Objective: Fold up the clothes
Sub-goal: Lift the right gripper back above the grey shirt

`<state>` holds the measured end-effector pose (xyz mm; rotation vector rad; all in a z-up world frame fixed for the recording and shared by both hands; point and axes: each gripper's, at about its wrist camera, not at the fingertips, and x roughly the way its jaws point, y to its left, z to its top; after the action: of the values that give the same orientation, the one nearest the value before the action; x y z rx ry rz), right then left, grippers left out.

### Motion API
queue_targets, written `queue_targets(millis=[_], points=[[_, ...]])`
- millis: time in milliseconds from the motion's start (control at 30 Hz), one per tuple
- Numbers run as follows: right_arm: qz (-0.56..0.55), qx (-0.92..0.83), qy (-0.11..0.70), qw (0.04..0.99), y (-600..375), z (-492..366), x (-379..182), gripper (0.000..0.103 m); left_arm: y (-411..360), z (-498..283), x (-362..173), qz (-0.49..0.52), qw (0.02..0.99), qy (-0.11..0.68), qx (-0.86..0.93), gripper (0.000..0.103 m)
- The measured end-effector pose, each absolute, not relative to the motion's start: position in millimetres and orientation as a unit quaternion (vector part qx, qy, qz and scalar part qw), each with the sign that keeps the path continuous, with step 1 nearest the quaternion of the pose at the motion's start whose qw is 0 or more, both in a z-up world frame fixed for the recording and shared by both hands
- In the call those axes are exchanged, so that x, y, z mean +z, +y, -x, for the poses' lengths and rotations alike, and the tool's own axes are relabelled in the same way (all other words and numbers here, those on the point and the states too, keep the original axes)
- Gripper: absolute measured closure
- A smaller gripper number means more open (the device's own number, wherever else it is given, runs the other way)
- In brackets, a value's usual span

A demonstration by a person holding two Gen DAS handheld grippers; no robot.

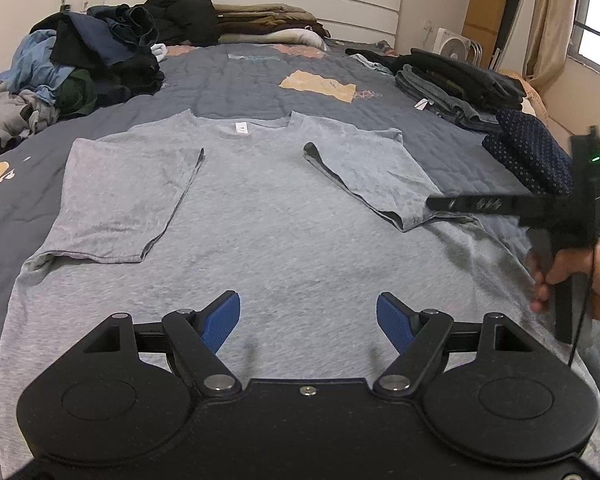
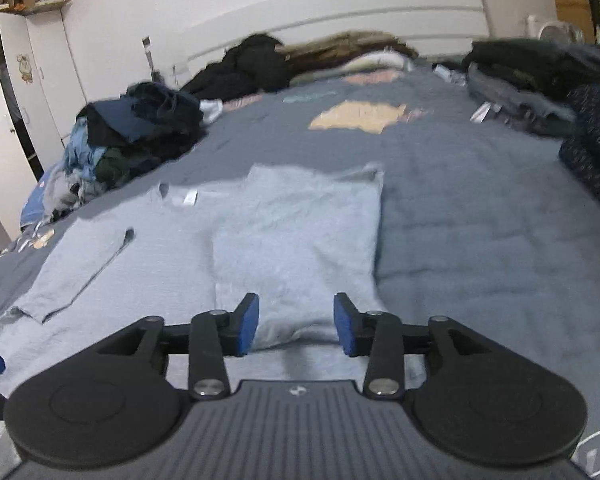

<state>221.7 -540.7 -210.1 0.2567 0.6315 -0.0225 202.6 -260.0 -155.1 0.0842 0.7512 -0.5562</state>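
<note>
- The left gripper (image 1: 308, 322), black with blue ribbed pads, hovers over the lower part of the grey short-sleeved cotton T-shirt (image 1: 260, 232); its jaws stand wide apart and nothing is between them.
- The right gripper (image 2: 296, 326) is near the shirt's right side. Its jaws are parted and the pads do not press on the cloth, though the folded sleeve edge lies just in front of them.
- The T-shirt lies flat at the near edge of the bed, on a dark blue-grey quilted bedspread (image 1: 236, 76), its neck towards the headboard.
- I judge the folding to be in an early stage: both sleeves (image 1: 120, 200) are already turned inward over the body, but the sides and the lengthwise fold are still to do.
- Further away, at the left edge of the bed, a loose heap of dark and blue clothes (image 1: 88, 60) waits, seemingly unfolded.
- At the right edge lies a stack of folded dark clothes (image 1: 460, 80).
- Nothing lies on the shirt itself, so nothing seems to stand in the way.
</note>
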Motion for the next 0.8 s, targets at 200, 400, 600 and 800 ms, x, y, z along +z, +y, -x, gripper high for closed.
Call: queue_targets(millis=[200,400,600,800], points=[[-0.110,-0.018,0.350,0.930,-541,-226,-226,0.060,-261,-203,-157,-0.046,0.891,0.363,-0.267,0.028],[-0.142,-0.010,0.320,0.937,-534,-226,-204,0.059,-260,-205,-157,-0.044,0.893,0.363,-0.263,0.029],[-0.160,0.029,0.291,0.943,-512,-233,-213,0.056,-261,-204,-157,-0.045,0.893,0.363,-0.264,0.028],[-0.178,0.048,0.324,0.928,-509,-238,-225,0.054,-260,-206,-157,-0.045,0.893,0.363,-0.263,0.025]])
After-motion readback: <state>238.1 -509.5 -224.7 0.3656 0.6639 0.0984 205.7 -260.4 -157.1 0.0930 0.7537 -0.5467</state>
